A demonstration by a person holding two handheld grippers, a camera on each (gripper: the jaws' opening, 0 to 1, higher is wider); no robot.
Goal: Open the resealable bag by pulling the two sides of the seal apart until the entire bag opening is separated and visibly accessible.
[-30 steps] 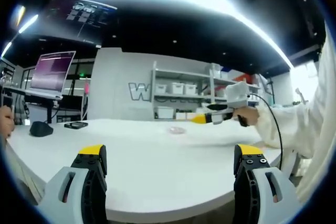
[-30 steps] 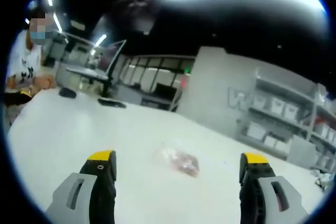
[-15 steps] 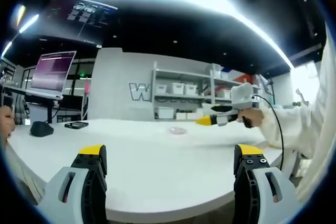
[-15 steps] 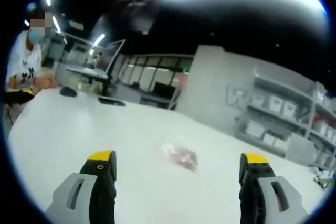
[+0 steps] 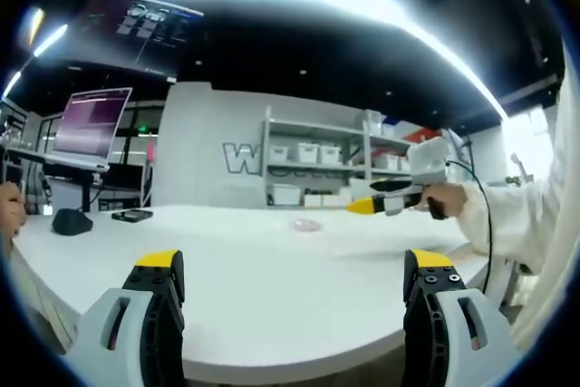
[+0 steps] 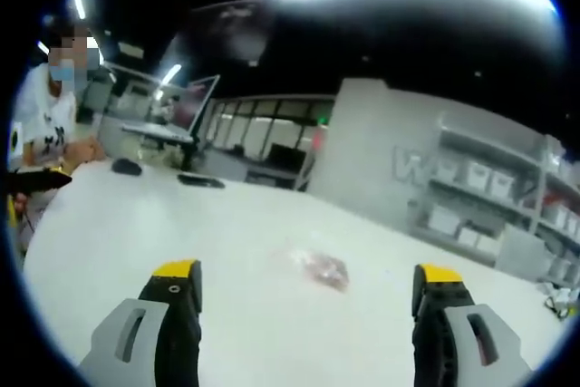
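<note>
Well ahead of the right claw (image 6: 306, 314) lies the bag (image 6: 324, 269).

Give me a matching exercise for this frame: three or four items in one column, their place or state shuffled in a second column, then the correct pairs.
Column one:
1. resealable bag
2. right gripper
3. laptop
4. black mouse

Column two:
A. raised on a stand beyond the table's far left end
B. lying alone mid-table, untouched
C. open, above the table, nothing held
D. resting on the white table near its left end

Pairs: 1-B, 2-C, 3-A, 4-D
</note>
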